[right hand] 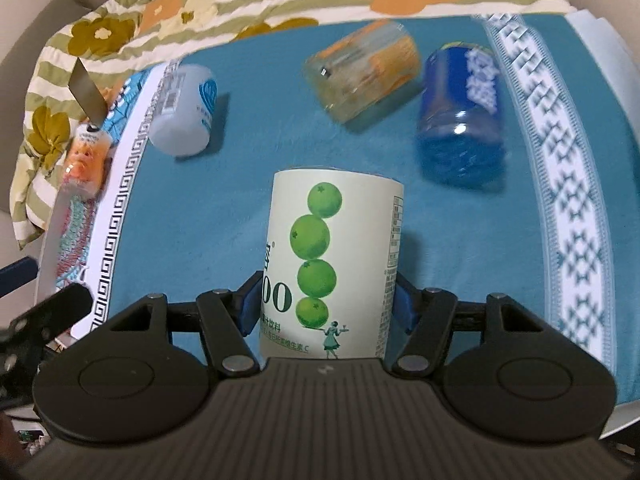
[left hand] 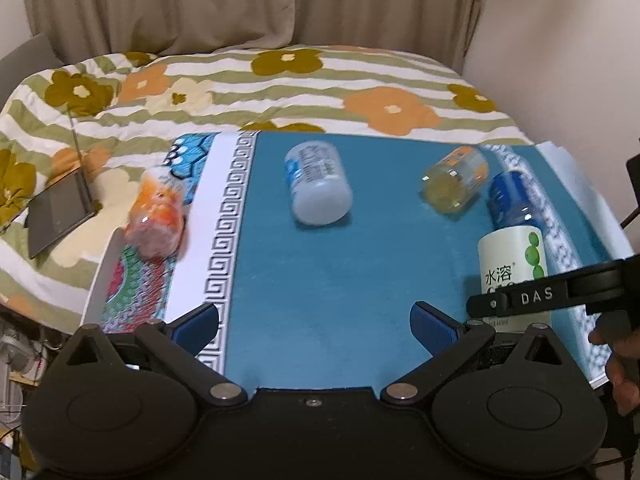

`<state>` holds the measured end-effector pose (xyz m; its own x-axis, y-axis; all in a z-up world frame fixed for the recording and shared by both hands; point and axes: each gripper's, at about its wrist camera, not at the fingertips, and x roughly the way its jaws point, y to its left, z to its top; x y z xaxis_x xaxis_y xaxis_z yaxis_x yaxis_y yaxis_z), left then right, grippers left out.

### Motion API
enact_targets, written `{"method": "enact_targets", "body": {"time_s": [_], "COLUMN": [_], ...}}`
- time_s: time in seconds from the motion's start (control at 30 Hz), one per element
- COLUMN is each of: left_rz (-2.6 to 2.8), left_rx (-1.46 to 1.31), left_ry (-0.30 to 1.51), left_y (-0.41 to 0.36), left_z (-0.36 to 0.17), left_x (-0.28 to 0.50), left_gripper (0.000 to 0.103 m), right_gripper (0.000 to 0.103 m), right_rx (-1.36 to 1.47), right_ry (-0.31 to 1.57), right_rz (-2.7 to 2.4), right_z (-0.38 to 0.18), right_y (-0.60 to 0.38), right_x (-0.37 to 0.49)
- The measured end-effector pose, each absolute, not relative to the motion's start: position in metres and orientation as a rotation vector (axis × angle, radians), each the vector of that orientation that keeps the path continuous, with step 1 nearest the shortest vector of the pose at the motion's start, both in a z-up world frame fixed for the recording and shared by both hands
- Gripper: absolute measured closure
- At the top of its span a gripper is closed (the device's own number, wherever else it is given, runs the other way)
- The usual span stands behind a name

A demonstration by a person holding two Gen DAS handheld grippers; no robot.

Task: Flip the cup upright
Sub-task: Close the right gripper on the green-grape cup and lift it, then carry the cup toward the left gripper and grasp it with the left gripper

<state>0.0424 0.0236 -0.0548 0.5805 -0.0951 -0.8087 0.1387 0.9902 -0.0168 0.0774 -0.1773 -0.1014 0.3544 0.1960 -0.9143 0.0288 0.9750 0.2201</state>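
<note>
My right gripper (right hand: 326,304) is shut on a white cup with green fruit print (right hand: 334,264), its blue pads pressed on both sides near the cup's near end. The same cup shows at the right in the left wrist view (left hand: 514,264), with the right gripper's black arm across it. My left gripper (left hand: 315,320) is open and empty above the blue mat (left hand: 340,280). Several other cups lie on their sides: a pale blue-labelled one (left hand: 318,188), an orange-patterned clear one (left hand: 454,184), a dark blue one (left hand: 512,200) and an orange-red one (left hand: 158,212).
The mat lies on a floral striped quilt (left hand: 280,88). A dark tablet (left hand: 60,216) rests on the quilt at the left. Curtains (left hand: 240,4) hang behind. The mat's patterned white border (right hand: 560,200) runs along the right.
</note>
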Motion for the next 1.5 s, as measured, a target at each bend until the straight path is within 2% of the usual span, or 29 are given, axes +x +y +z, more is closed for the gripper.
{"method": "enact_targets", "body": {"time_s": [0.27,0.47,0.53,0.67,0.77,1.0,1.2,1.5], "left_rz": [-0.136,-0.145,-0.149,-0.163,-0.172,-0.213,-0.278,-0.324], "left_rx": [0.058,0.070,0.068,0.071,0.073,0.049,0.086,0.068], "left_ry": [0.954,0.939,0.937,0.933,0.925,0.910,0.934,1.177], "left_y": [0.038,0.042,0.042,0.041,0.040,0.031,-0.012,-0.084], "left_z": [-0.064,-0.063,-0.062,-0.060,-0.055,-0.028,-0.010,-0.034], "left_x": [0.047,0.052,0.054,0.055,0.055,0.061,0.076,0.112], "left_gripper": [0.000,0.000,0.000,0.000,0.000,0.000,0.000,0.004], "right_gripper": [0.022,0.013,0.007,0.005,0.000,0.000,0.000,0.000], "right_rx": [0.194,0.213,0.214,0.221,0.220,0.220,0.147,0.032], "right_ry": [1.236,1.243,1.241,1.238,1.232,1.165,1.096,1.044], "right_rz": [0.068,0.039,0.031,0.022,0.022,0.042,0.021,-0.037], "right_z": [-0.118,-0.121,-0.120,-0.117,-0.112,-0.072,-0.045,-0.047], "right_y": [-0.165,-0.162,-0.161,-0.161,-0.160,-0.170,-0.203,-0.265], "right_x": [0.086,0.086,0.085,0.084,0.082,0.061,0.036,0.009]}}
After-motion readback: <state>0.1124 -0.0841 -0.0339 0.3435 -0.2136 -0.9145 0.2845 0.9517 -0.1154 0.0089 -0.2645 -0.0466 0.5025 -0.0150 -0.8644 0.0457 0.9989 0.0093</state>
